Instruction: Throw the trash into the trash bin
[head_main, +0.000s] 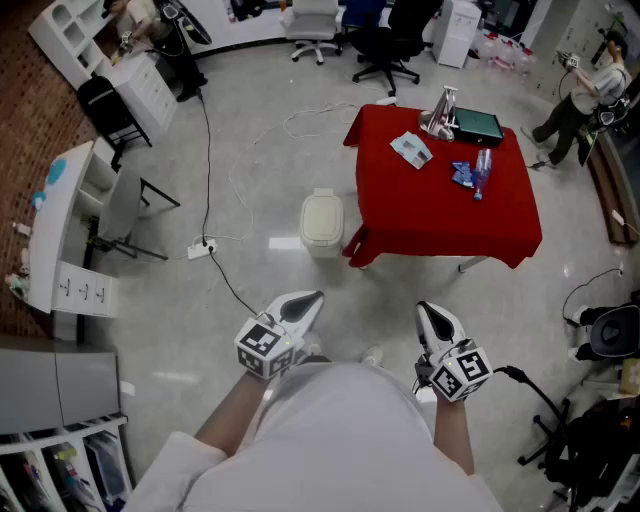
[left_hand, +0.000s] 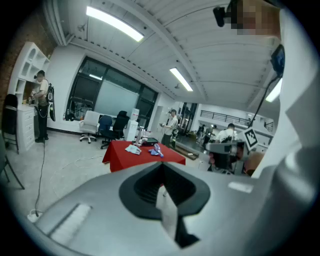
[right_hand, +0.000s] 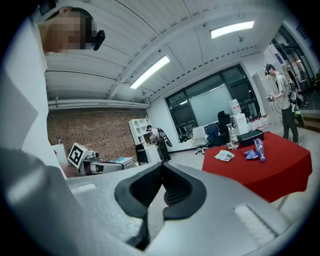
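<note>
Head view | left tongs (head_main: 312, 299) closed | right tongs (head_main: 430, 310) closed (both empty)

The pale grey floor (head_main: 150, 330) is shiny, with a black cable (head_main: 206, 150) lying across it. A counter (head_main: 430, 215) under red cloth stands mid-room; black office chairs (head_main: 392, 45) stand beyond its far edge. A brick wall (right_hand: 95, 131), tall windows (right_hand: 210, 107) and ceiling light strips (right_hand: 150, 71) show; the white unit (head_main: 70, 30) far left is probably shelving.
</note>
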